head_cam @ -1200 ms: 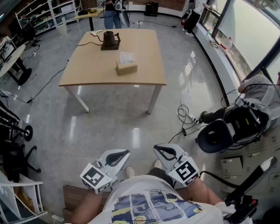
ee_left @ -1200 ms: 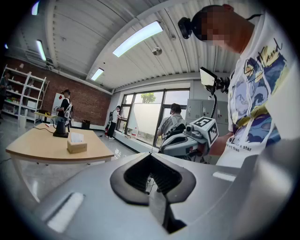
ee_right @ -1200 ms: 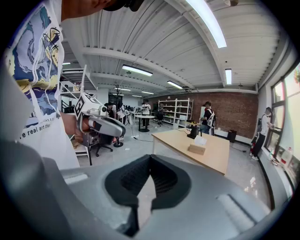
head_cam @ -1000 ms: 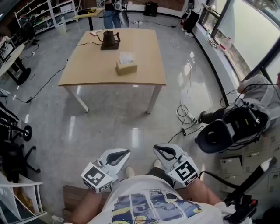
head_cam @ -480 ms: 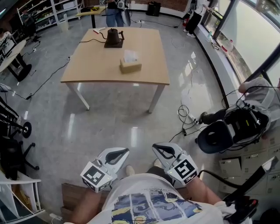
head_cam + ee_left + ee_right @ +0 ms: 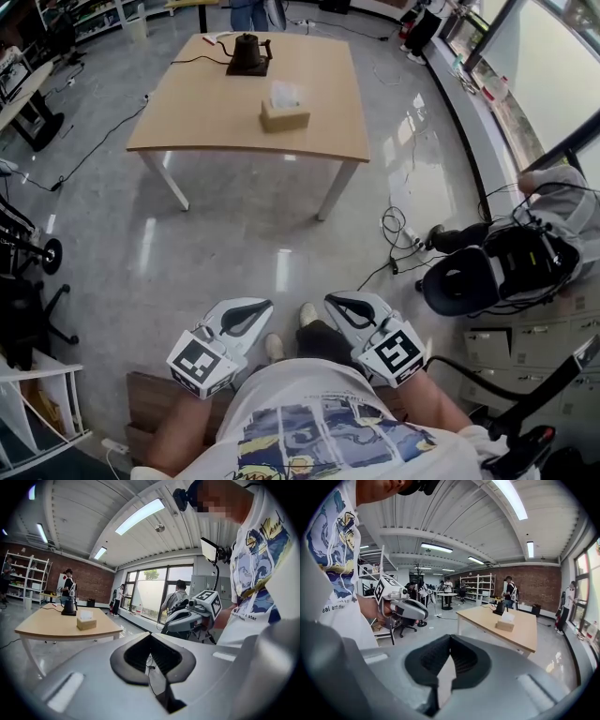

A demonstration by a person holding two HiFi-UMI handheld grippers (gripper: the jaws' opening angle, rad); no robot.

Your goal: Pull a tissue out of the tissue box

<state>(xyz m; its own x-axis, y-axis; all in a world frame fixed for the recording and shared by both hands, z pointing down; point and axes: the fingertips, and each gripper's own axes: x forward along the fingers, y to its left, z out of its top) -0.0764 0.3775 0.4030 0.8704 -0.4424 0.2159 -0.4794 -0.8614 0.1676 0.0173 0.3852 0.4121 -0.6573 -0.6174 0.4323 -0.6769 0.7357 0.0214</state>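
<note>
A tan tissue box (image 6: 285,115) with a white tissue sticking up stands on the wooden table (image 6: 206,117) far ahead; it also shows as the tissue box (image 6: 86,622) in the left gripper view and the tissue box (image 6: 505,624) in the right gripper view. My left gripper (image 6: 267,304) and right gripper (image 6: 327,301) are held close to my body, over the floor, far from the table. Both are shut with nothing between their jaws, as seen at the left gripper (image 6: 151,641) and right gripper (image 6: 450,642).
A black kettle (image 6: 247,54) with a cable sits at the table's far end. Cables (image 6: 398,234) and a black equipment bag (image 6: 487,272) lie on the floor to the right. A person (image 6: 562,202) is at the right edge. Shelving (image 6: 28,394) stands at the left.
The view has shifted forward a little: the table and box sit slightly higher and nearer the frame's top. Both grippers stay shut near my body.
</note>
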